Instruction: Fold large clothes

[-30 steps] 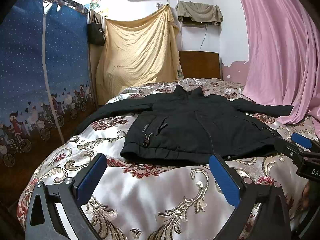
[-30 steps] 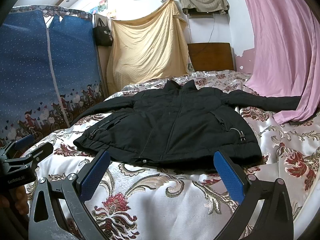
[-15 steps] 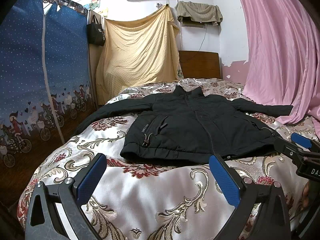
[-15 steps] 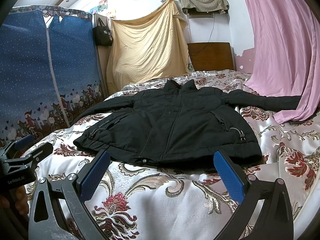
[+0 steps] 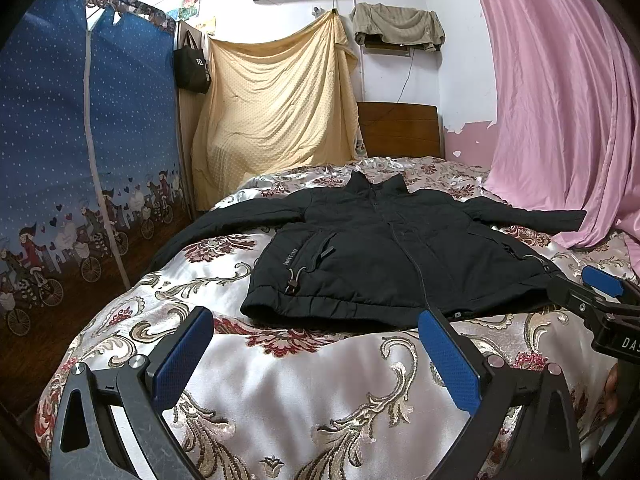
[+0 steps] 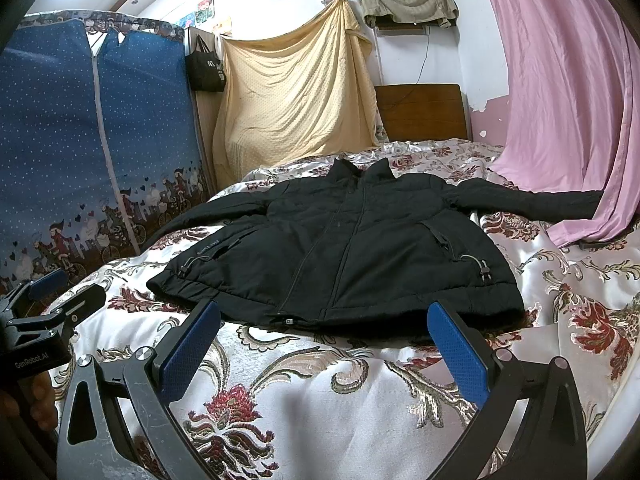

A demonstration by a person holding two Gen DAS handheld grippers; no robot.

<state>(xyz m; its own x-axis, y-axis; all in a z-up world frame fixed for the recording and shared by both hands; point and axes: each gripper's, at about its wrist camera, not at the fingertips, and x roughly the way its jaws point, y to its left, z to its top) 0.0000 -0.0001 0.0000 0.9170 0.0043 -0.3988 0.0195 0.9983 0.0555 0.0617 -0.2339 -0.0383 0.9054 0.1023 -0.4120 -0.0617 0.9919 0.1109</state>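
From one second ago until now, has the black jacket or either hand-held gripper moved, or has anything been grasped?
Nothing visibly changed. The black padded jacket lies spread flat, front up, sleeves out, on the floral satin bedspread. The left hand-held gripper and the right hand-held gripper hover open before its hem, holding nothing.

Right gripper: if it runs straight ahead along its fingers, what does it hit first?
Probably the hem of the black jacket, lying flat on the floral bedspread. The right gripper is open and hovering short of it. Pitched lower, it could graze the bedspread first; depth is unclear.
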